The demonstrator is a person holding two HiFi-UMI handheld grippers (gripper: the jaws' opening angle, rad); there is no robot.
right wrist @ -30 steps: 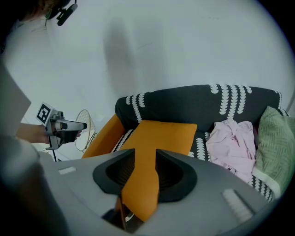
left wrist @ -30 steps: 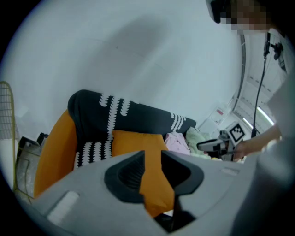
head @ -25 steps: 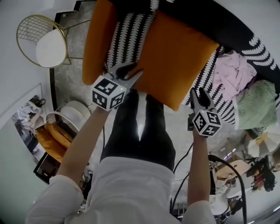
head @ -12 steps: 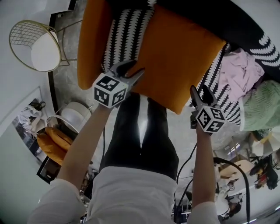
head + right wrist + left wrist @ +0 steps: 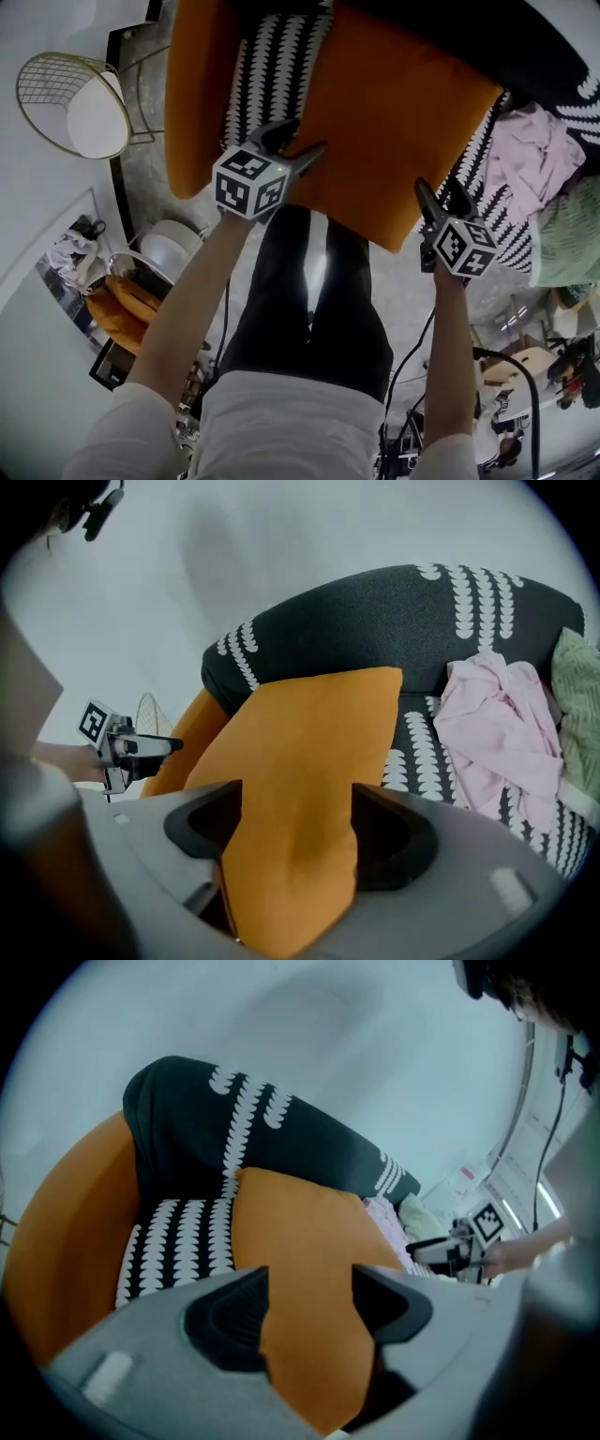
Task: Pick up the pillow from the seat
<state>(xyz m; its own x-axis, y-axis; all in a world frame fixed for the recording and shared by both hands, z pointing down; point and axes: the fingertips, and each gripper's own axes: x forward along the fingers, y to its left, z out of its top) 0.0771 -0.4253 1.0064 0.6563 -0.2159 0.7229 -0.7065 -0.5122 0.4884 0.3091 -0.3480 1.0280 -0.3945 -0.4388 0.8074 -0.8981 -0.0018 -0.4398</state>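
Starting nearest, at the bottom of the head view: standing over the sofa in a white top [image 5: 281, 431] and black trousers [image 5: 309, 300], reaching forward with both arms. Taking the near-left corner of the orange pillow [image 5: 394, 112] in the left gripper [image 5: 302, 139], left of centre, and its near-right edge in the right gripper [image 5: 439, 190], right of centre. Having just been opening both pairs of jaws, now standing fairly wide, yet with orange fabric filling each gap and touching both pads in the 2 gripper views, so holding loosely rather than letting go. Having also sunk both grippers toward the seat [image 5: 272, 66] since 1 second ago, bringing the pillow down too. Appearing to rest the pillow's far part on that black-and-white patterned seat in the upper middle of the frame, beside the orange armrest [image 5: 192, 94] at upper left. Probably pointing to a slackening hold and a pillow settling back, not a lift; likely needing 2 firm closures before raising. Further off, noting a pink garment [image 5: 539, 155] and a green garment [image 5: 577, 234] at the right edge, and a gold wire chair [image 5: 70, 103] at upper left.
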